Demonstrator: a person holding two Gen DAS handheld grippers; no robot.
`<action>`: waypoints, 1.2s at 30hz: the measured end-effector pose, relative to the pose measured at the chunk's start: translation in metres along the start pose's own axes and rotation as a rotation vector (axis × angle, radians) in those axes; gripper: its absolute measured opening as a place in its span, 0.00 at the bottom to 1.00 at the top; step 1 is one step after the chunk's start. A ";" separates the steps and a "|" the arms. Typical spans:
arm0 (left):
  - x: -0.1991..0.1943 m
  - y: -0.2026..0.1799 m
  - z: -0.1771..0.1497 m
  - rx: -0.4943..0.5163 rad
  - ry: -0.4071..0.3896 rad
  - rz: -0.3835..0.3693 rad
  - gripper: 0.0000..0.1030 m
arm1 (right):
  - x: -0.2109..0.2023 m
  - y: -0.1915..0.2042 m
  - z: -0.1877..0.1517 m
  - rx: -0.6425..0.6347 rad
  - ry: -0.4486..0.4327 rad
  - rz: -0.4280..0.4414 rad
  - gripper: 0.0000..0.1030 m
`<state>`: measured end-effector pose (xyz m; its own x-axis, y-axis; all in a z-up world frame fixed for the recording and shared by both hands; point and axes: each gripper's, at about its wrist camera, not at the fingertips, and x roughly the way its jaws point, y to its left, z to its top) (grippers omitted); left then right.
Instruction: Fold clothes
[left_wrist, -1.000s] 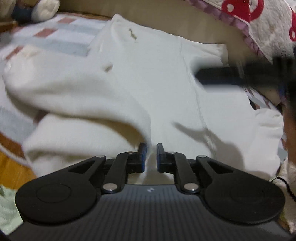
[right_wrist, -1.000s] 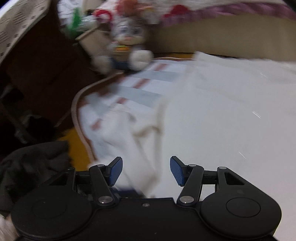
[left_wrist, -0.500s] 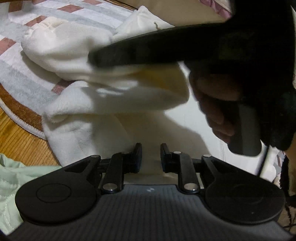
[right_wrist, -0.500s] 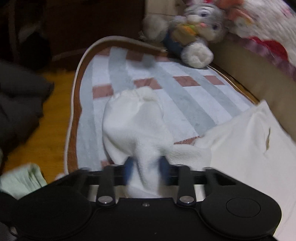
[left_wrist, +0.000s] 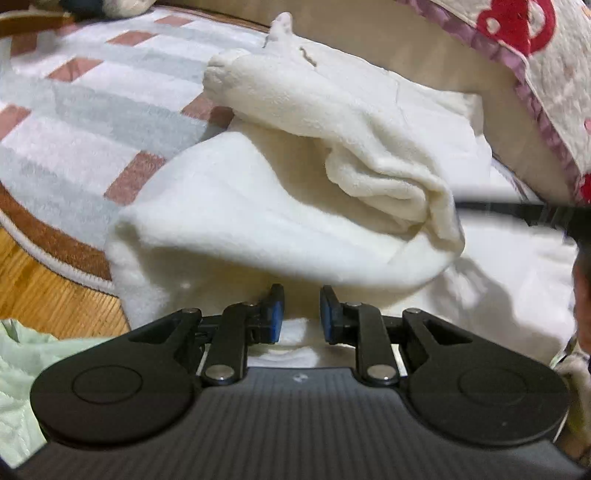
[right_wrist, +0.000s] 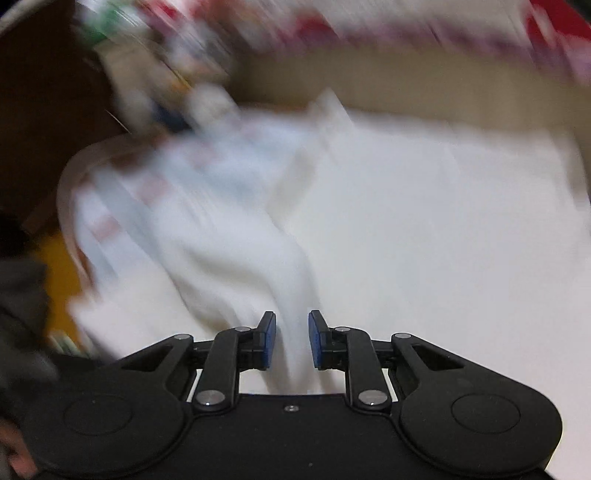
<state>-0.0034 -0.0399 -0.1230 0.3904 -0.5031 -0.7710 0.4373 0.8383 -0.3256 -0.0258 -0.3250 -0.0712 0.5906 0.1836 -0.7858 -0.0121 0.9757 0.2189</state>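
- Left wrist: one cream fleece garment (left_wrist: 280, 206) on one striped pink-grey rug (left_wrist: 74, 110), sleeve folded across the body. Left gripper (left_wrist: 301, 314) narrowly parted, hem between its pads; grip unclear.
- Right wrist, blurred: the same garment ahead. Right gripper (right_wrist: 291, 341) pinching a cloth fold.

My left gripper (left_wrist: 301, 309) sits low over a cream fleece garment (left_wrist: 258, 218), the blue pads a narrow gap apart with cloth showing between them; whether they pinch it I cannot tell. Just ahead of my fingers a thick fold bulges up, and beyond it a sleeve (left_wrist: 332, 122) lies draped across, its end bunched to the right of my fingertips. A dark blurred bar (left_wrist: 517, 212) reaches in from the far right. Left of my fingers lie a striped rug (left_wrist: 85, 110), wooden floor (left_wrist: 48, 295) and pale green cloth (left_wrist: 18, 365). Ahead right hangs a red-patterned quilt (left_wrist: 543, 40).
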 end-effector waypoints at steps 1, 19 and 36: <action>0.001 -0.002 0.000 0.015 -0.001 0.008 0.20 | 0.005 -0.010 -0.005 0.034 0.040 -0.009 0.22; -0.058 0.011 0.010 -0.012 -0.286 0.020 0.25 | 0.068 0.100 0.063 -0.541 -0.081 0.186 0.66; -0.007 0.018 0.014 0.049 -0.033 0.172 0.28 | -0.063 -0.099 0.000 0.257 -0.016 -0.066 0.23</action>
<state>0.0131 -0.0241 -0.1163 0.4885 -0.3605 -0.7946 0.4006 0.9017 -0.1628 -0.0618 -0.4331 -0.0439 0.5962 0.1163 -0.7944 0.2313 0.9226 0.3087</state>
